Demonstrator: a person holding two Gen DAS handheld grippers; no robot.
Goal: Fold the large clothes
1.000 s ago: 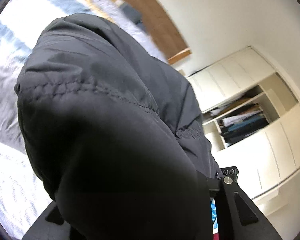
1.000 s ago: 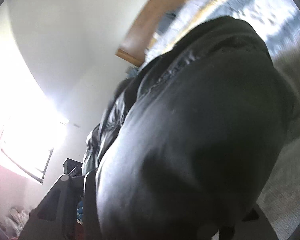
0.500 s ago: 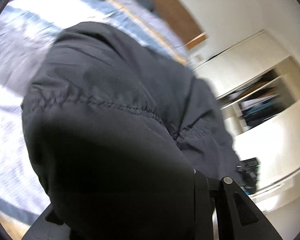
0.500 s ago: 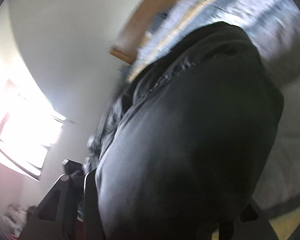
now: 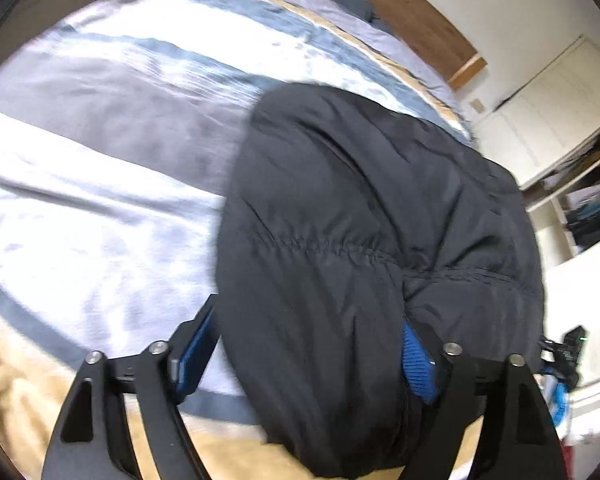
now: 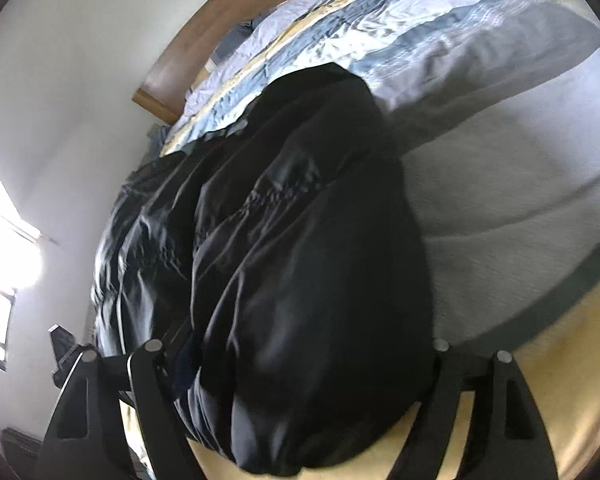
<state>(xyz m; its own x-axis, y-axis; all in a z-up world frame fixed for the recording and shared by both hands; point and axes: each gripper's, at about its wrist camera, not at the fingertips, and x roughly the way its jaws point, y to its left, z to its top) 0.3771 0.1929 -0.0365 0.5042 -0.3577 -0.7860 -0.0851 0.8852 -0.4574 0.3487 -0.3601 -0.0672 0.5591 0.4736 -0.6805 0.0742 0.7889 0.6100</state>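
Observation:
A large black puffy jacket fills the middle of the left wrist view and hangs over the bed. My left gripper has bulky jacket fabric bunched between its blue pads. The same jacket fills the right wrist view, and my right gripper has a thick bunch of it between its jaws. The fabric hides both grippers' fingertips. The jacket stretches between the two grippers above the bedspread.
A bed with a striped blue, white and yellow bedspread lies beneath, also in the right wrist view. A wooden headboard stands at the back. White cupboards with open shelves are at the right. A bright window is at the left.
Both grippers have tilted down toward the bed with the jacket. More of the bedspread shows now, and the jacket hangs lower over it.

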